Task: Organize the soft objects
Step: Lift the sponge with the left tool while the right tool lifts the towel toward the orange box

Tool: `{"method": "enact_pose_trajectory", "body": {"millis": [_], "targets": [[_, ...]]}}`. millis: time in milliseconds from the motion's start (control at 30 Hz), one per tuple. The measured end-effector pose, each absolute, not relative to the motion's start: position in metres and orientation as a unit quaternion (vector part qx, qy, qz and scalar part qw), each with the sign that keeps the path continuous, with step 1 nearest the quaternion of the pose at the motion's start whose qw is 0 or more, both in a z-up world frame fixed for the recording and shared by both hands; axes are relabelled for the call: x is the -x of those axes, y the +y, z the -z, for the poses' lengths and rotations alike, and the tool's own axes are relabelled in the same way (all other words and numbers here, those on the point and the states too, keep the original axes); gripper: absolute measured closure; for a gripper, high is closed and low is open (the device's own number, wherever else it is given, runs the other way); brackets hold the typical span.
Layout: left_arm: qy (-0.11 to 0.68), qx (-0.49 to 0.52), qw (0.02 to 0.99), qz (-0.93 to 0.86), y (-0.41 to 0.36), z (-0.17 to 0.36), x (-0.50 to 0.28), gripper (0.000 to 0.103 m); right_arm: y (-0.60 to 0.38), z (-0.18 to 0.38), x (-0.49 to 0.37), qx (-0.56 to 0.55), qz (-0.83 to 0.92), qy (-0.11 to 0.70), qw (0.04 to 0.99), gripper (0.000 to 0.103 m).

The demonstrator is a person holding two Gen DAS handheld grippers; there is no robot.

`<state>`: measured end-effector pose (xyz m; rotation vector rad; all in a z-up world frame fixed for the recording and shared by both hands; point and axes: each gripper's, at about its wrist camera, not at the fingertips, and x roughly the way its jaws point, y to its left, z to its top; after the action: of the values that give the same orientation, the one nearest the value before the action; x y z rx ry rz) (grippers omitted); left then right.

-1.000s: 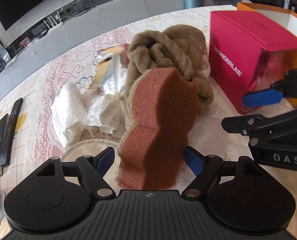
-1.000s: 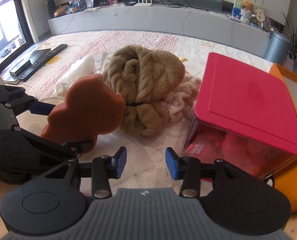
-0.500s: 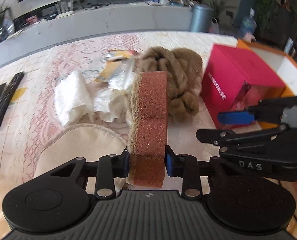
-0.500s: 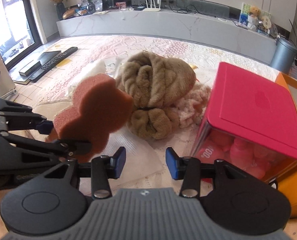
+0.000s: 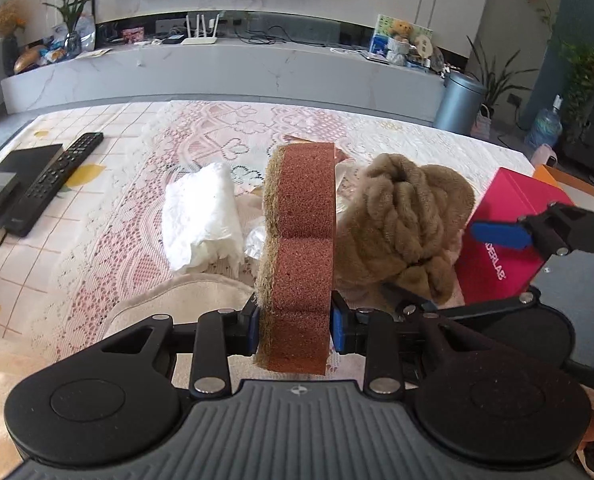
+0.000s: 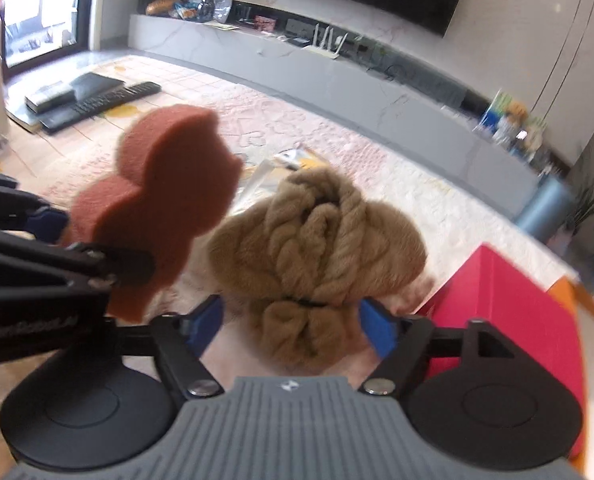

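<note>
Sponge (image 5: 301, 248) sits clamped edge-up in the left claw (image 5: 295, 326) for carrying, while the right claw (image 6: 291, 318), jaws just spread wide and empty, straddles the brown towel bundle (image 6: 317, 248).

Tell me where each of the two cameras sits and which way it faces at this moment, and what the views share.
Left wrist view: sits on the left gripper, looking forward and down across the lace-covered table toward the wall TV; its jaws are shut on the reddish-brown scalloped sponge; the right gripper's fingers show at right.
Right wrist view: sits on the right gripper, jaws just opened wide, facing the tan twisted plush towel bundle; the left gripper shows at left.
Shared: sponge, towel bundle, magenta lidded box, black remote control.
</note>
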<state>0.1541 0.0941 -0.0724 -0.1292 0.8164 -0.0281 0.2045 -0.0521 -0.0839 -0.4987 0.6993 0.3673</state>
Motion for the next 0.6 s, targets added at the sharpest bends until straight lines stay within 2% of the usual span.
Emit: {"method": "enact_pose_trajectory", "body": {"millis": [200, 300, 400, 467, 600], "targets": [[0.398, 0.074, 0.914, 0.019, 0.095, 0.077, -0.154, 0.066, -0.042, 0.101, -0.221, 0.265, -0.154, 0.362, 0.88, 0.02], [0.401, 0.077, 0.913, 0.021, 0.095, 0.08, -0.154, 0.066, -0.043, 0.106, -0.231, 0.243, -0.144, 0.387, 0.877, 0.028], [0.401, 0.079, 0.912, 0.023, 0.096, 0.082, -0.154, 0.066, -0.046, 0.111, -0.233, 0.221, -0.151, 0.401, 0.876, 0.042], [0.4, 0.08, 0.913, 0.024, 0.097, 0.081, -0.154, 0.066, -0.045, 0.11, -0.228, 0.222, -0.153, 0.393, 0.879, 0.057], [0.394, 0.078, 0.916, 0.024, 0.095, 0.08, -0.151, 0.066, -0.05, 0.1, -0.216, 0.21, -0.153, 0.379, 0.888, 0.068]]}}
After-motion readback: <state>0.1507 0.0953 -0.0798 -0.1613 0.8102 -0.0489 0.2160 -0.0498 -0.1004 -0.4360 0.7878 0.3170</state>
